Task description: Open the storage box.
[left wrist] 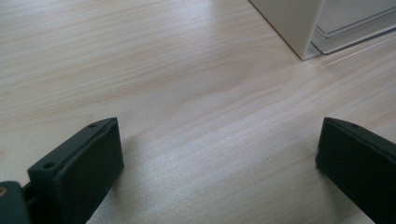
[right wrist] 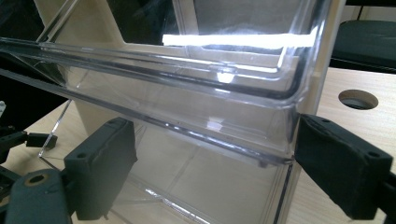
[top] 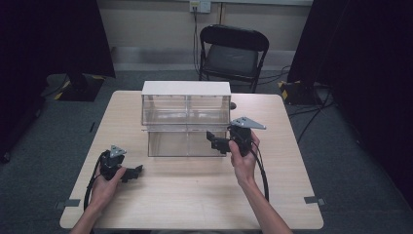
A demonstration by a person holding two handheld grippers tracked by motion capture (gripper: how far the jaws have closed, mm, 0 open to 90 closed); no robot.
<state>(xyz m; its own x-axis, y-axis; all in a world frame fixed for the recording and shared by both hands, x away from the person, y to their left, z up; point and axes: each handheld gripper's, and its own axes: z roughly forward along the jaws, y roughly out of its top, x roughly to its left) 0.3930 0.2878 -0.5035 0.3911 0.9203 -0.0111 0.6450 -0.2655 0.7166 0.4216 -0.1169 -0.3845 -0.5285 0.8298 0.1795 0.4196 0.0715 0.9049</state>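
A clear plastic drawer cabinet (top: pixel 186 119) with a white top stands at the middle of the wooden table (top: pixel 195 195). My right gripper (top: pixel 214 140) is held at its lower right front, open. In the right gripper view its jaws (right wrist: pixel 210 158) stand wide on either side of a clear drawer's front edge (right wrist: pixel 187 93), without closing on it. My left gripper (top: pixel 136 171) rests low on the table to the left of the cabinet, open, with only bare wood between its jaws (left wrist: pixel 219 154). The cabinet's white corner (left wrist: pixel 299 28) lies ahead of it.
A round cable hole (top: pixel 233 105) is in the table behind the cabinet's right end. A black folding chair (top: pixel 233 53) stands beyond the far edge. Dark curtains hang at both sides. Bare wood lies between the cabinet and the near edge.
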